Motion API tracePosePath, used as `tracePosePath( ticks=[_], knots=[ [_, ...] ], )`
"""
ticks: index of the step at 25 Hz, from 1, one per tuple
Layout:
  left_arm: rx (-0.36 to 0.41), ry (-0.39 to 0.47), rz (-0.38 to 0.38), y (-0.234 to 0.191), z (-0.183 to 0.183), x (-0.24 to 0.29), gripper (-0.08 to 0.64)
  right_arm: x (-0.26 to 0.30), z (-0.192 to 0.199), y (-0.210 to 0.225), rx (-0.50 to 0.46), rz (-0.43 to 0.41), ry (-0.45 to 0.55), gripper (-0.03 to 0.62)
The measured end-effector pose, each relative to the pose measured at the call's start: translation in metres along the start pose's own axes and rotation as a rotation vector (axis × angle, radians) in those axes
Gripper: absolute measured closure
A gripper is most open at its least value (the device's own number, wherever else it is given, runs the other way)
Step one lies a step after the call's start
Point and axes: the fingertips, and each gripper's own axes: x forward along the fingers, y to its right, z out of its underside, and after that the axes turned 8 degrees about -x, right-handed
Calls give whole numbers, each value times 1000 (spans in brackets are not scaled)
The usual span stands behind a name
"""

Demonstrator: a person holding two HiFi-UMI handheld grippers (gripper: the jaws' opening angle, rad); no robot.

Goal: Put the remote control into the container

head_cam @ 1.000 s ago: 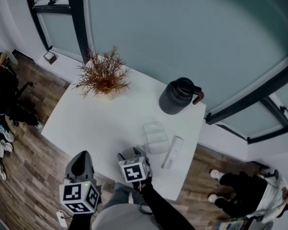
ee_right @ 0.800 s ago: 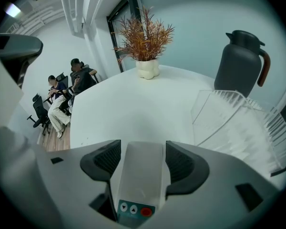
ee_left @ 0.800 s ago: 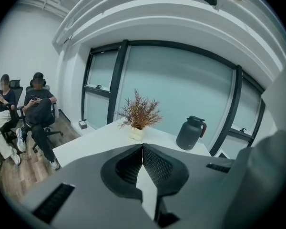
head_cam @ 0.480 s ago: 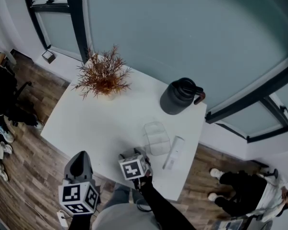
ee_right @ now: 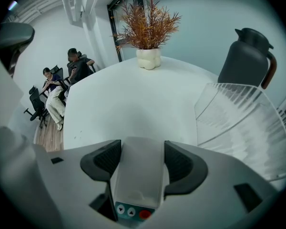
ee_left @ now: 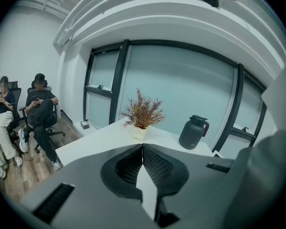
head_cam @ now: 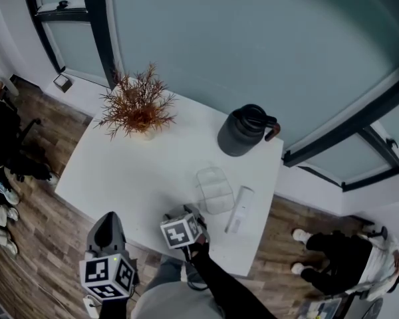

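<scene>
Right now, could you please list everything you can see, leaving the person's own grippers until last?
table: one, white, mid-room
plant: one, rust-brown, white pot, table's far left
jug: one, dark grey, table's far right
container: one, clear, table's near right
oblong item: one, white, right of the container; kind unclear
remote control: one, white, coloured buttons, between the right gripper's jaws
seated people: two, on chairs left of the table
another person: one, dark clothes, lower right in the head view
left gripper: grey, jaws together, empty, off the table's near edge
right gripper: grey, shut on the remote control
</scene>
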Motion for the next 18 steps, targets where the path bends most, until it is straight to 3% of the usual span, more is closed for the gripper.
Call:
tracePosePath(
  ticks=[8,18],
  knots=[
    [-2,10,-2,-1,-2,-1,551,-4,-2,-1,-19,1,3,319],
    [-6,27,1,4,-3,-5,551,-29,-13,-5,-2,-35,103,319]
  ],
)
